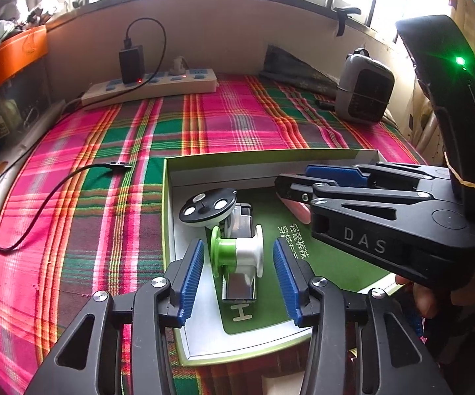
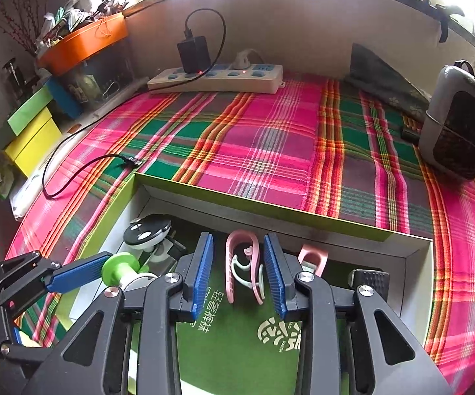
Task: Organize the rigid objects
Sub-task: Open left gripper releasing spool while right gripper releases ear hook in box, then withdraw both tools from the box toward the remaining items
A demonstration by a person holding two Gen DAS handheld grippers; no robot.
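Both sets of jaws are hanging over the shallow box (image 1: 171,204) with gaps on either side of what they straddle, so nothing is actually gripped right now. The left gripper (image 1: 239,278) stands wide apart around the green-and-white spool (image 1: 237,253), pads clear of it on both sides; the spool rests on a shiny metal block (image 1: 239,288) on the box floor, which looks to me like it's just been parked there with the other bits. Just beyond those jaws sits a black round disc thing (image 1: 208,209) on a white base. The right gripper (image 2: 239,275) has its pads slightly off a pink-and-white clip (image 2: 242,263) that lies between them, so I'd guess that's dropped off too. Beside its right jaw there's another pink piece (image 2: 313,256) and a black textured block (image 2: 370,279), both half hidden by the finger, can't tell what they are. The box's near edge is cut off by the frame.
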